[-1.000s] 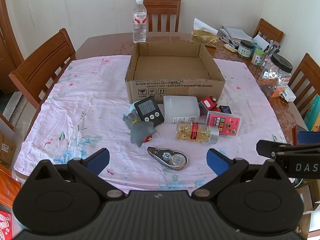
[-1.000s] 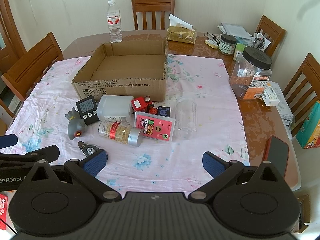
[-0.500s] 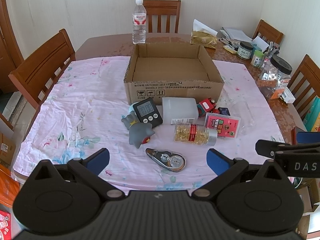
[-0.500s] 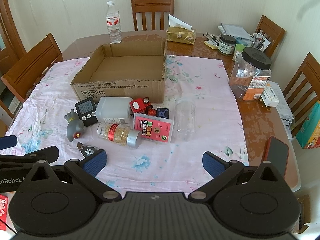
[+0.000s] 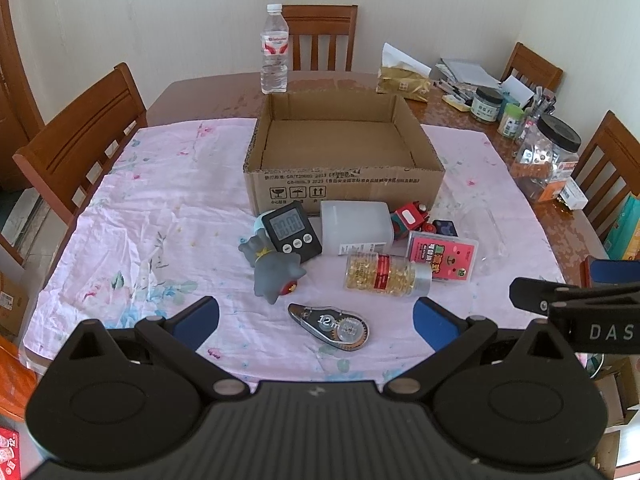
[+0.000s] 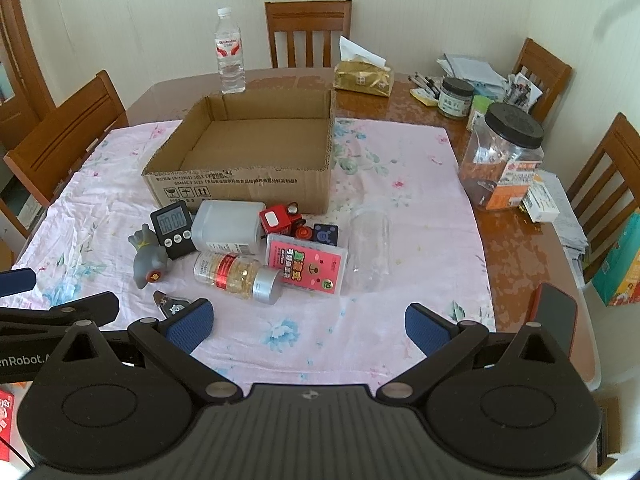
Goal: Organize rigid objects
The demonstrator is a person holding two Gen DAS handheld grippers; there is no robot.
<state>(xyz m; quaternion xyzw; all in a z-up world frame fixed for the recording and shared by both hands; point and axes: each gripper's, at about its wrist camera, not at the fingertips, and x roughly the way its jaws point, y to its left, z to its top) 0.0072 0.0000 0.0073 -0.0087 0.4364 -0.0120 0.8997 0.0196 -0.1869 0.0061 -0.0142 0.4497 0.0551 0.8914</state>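
Observation:
An open cardboard box [image 5: 344, 188] [image 6: 240, 184] stands empty on the pink floral cloth [image 5: 160, 216]. In front of it lie a black timer [image 5: 292, 232], a grey toy elephant [image 5: 274, 276], a white container [image 5: 356, 226], a red toy truck [image 5: 410, 218], a pink card case [image 5: 442, 256], a capsule bottle [image 5: 386, 274], a clear plastic cup [image 6: 370, 248] and a correction tape [image 5: 332, 326]. My left gripper [image 5: 316, 318] is open, hovering at the near table edge with the tape between its fingers' line. My right gripper [image 6: 306, 322] is open over bare cloth.
A water bottle [image 5: 275, 50] stands behind the box. A tissue pack [image 6: 362, 76], small jars [image 6: 454, 98] and a big black-lidded jar [image 6: 504, 156] crowd the right side. A red phone [image 6: 554, 318] lies at the right edge. Wooden chairs [image 5: 80, 140] surround the table.
Both grippers have drawn back slightly from the table, so the objects look a little farther away. Nothing on the table has moved and both grippers stay open.

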